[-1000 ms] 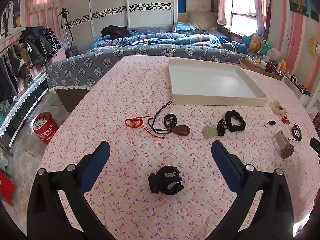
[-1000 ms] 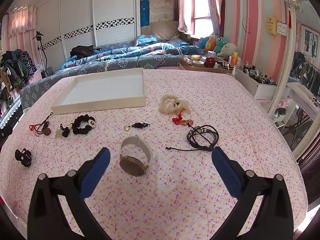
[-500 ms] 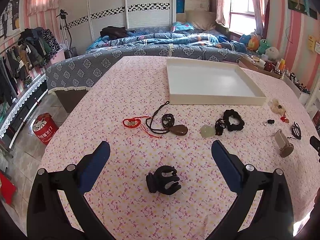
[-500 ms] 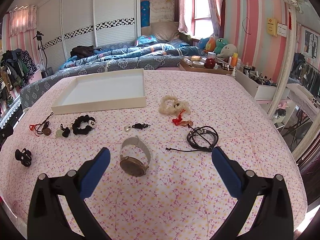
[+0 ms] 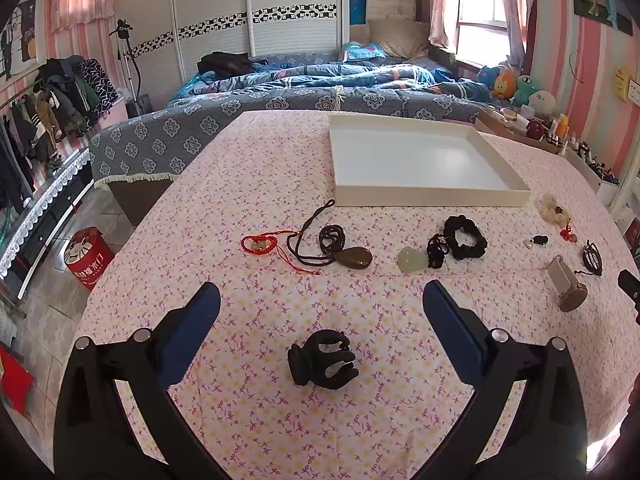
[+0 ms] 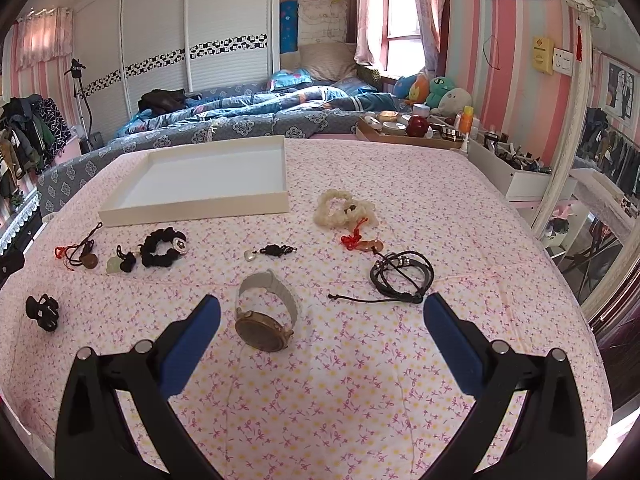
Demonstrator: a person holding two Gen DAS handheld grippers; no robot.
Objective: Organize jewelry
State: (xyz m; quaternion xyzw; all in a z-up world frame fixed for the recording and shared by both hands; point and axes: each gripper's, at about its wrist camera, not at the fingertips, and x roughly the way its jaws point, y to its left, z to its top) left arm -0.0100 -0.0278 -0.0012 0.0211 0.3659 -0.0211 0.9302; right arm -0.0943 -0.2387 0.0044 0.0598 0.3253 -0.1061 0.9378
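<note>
Jewelry lies scattered on a pink flowered tablecloth in front of an empty white tray (image 5: pixel 424 197), which also shows in the right wrist view (image 6: pixel 192 210). My left gripper (image 5: pixel 320 300) is open and empty, with a black hair claw (image 5: pixel 323 359) lying between its fingers, closer to me than the tips. Beyond lie a red cord bracelet (image 5: pixel 259 244), a brown pendant necklace (image 5: pixel 354 258), a pale jade stone (image 5: pixel 410 259) and a black scrunchie (image 5: pixel 466 237). My right gripper (image 6: pixel 320 312) is open and empty over a gold watch (image 6: pixel 264 320). A black cord bracelet (image 6: pixel 402 276) and a cream bead bracelet (image 6: pixel 344 209) lie further right.
A small black knot charm (image 6: pixel 276 251) and a red knot pendant (image 6: pixel 362 242) lie mid-table. A bed with blue bedding (image 5: pixel 320 80) is behind the table. A wooden tray of bottles (image 6: pixel 412 128) stands at the back right. The table edge drops to the floor at left, near a red can (image 5: pixel 88 258).
The left gripper has edged forward and slightly down toward the black hair claw, which now sits a little lower between the fingers. The right gripper has stayed still.
</note>
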